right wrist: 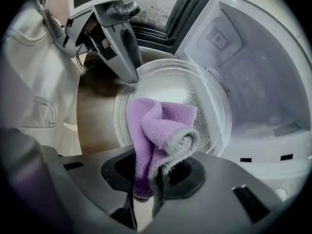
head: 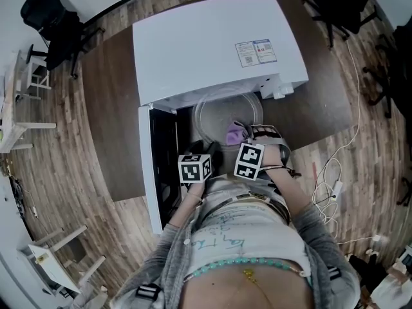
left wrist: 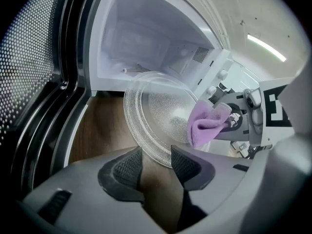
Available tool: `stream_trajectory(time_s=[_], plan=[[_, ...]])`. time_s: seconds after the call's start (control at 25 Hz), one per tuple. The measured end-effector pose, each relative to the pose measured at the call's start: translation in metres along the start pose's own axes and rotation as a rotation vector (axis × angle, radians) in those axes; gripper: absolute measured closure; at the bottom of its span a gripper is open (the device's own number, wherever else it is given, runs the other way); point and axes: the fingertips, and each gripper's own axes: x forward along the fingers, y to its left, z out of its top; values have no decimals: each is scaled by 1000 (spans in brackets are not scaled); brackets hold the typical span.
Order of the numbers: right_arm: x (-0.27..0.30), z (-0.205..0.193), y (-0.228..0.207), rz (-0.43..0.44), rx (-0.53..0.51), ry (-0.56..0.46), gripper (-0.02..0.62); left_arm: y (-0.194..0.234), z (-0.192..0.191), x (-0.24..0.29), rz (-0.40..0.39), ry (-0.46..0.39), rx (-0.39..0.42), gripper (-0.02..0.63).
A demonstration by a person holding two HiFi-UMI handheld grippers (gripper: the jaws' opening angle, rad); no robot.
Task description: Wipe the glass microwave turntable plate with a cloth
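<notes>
The clear glass turntable plate (head: 222, 111) (left wrist: 157, 112) (right wrist: 207, 99) is held tilted in front of the open microwave cavity. My left gripper (left wrist: 157, 159) (head: 208, 148) is shut on the plate's near rim. In the right gripper view the left gripper (right wrist: 131, 75) pinches the rim at the upper left. My right gripper (right wrist: 154, 173) (head: 241, 134) is shut on a folded purple cloth (right wrist: 158, 126) (left wrist: 207, 123) (head: 233, 132). The cloth lies against the plate's pebbled face.
The white microwave (head: 212, 44) stands on a dark wooden desk (head: 112, 108), with its door (head: 154, 166) swung open to the left. Its knobs (left wrist: 214, 82) show beside the cavity (left wrist: 146, 43). Chairs (head: 48, 21) and cables (head: 331, 172) are on the floor around.
</notes>
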Motion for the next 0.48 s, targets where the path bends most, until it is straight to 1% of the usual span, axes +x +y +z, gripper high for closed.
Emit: stream_trajectory(time_s=[0.28, 0.36, 0.48], plan=[[0, 32, 9, 48, -52, -39, 480, -1, 0, 0, -3, -8, -1, 408], [-1, 43, 7, 49, -64, -57, 480, -1, 1, -1, -4, -12, -1, 409], [0, 52, -1, 35, -93, -57, 480, -1, 1, -1, -8, -14, -2, 410]])
